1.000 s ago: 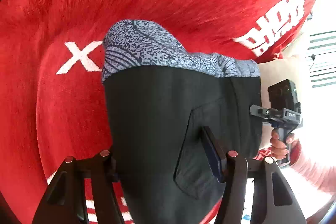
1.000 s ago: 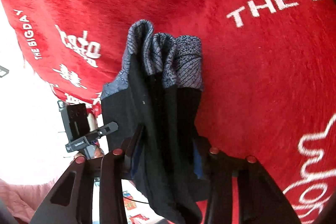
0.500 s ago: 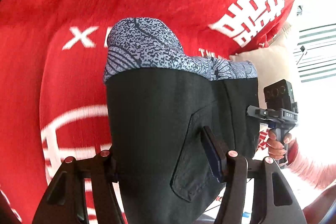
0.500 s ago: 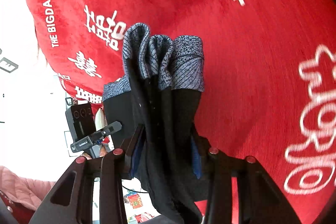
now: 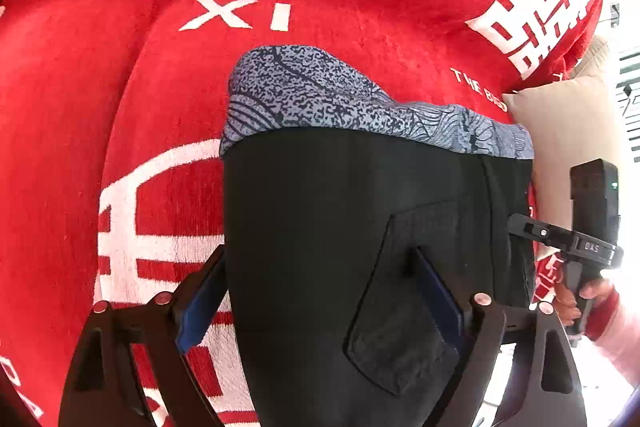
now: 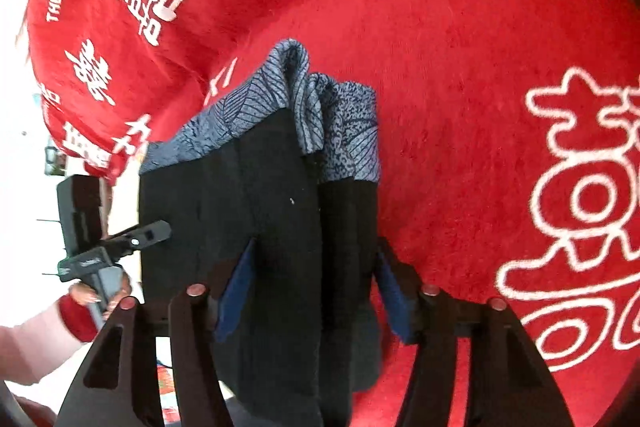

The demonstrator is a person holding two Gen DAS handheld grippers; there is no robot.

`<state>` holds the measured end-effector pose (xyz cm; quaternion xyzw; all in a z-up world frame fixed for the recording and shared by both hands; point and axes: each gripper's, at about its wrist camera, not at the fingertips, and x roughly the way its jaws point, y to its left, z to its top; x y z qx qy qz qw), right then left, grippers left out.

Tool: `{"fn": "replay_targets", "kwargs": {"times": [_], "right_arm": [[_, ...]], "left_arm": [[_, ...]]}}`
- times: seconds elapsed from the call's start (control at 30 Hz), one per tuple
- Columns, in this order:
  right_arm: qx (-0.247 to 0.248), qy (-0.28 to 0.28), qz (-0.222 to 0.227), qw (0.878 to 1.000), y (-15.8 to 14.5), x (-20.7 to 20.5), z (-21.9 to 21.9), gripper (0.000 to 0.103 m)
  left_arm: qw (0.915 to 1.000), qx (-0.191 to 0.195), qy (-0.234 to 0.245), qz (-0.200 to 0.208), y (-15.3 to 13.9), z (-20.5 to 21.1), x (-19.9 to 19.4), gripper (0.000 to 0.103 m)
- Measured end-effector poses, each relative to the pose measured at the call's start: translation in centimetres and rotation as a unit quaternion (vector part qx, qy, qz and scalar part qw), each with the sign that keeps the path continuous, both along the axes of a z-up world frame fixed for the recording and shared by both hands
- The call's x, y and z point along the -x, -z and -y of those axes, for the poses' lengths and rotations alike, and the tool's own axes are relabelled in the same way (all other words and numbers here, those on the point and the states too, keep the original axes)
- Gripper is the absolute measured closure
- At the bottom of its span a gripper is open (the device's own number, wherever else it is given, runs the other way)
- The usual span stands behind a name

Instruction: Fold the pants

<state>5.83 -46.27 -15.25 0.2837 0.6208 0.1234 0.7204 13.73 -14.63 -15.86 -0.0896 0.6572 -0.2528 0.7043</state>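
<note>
The left gripper (image 5: 320,291) is pointing steeply downward, its jaws having just been opening, with cloth between them. The right gripper (image 6: 316,287) is angling down likewise, its jaws also just widening around cloth, a hand (image 5: 576,301) gripping its handle.

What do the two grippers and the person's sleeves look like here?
Left gripper and right gripper: black angular fingers with blue pads and reddish-pink round pins at the joints. Each has a black boxy camera block above a pistol-style handle; the right one's crossbar bears small white lettering. The sleeves are pale pink with red cuffs. No cables show.
</note>
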Motion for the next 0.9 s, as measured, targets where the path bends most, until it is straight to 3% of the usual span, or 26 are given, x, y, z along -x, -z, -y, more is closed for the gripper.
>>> {"fn": "replay_targets", "kwargs": {"times": [0.27,0.37,0.53,0.63,0.9], "right_arm": [[0.064,0.007,-0.016,0.998,-2.1,1.2,-0.4,0.037],[0.085,0.025,-0.037,0.995,-2.8,2.6,0.1,0.035],[0.106,0.056,-0.074,0.990,-4.5,5.1,0.7,0.026],[0.129,0.051,-0.077,0.987,-5.7,6.1,0.6,0.023],[0.159,-0.004,-0.061,0.985,-8.5,6.8,-0.7,0.020]], "left_arm": [[0.9969,-0.076,-0.016,0.011,-1.6,0.0,0.9,0.006],[0.9923,-0.120,-0.016,0.024,-3.0,-0.2,2.0,0.006],[0.9876,-0.151,-0.026,0.033,-5.5,-0.3,4.3,0.006],[0.9838,-0.173,-0.027,0.037,-6.7,0.7,5.6,0.001],[0.9771,-0.202,-0.049,0.045,-9.5,3.5,9.3,0.001]]}}
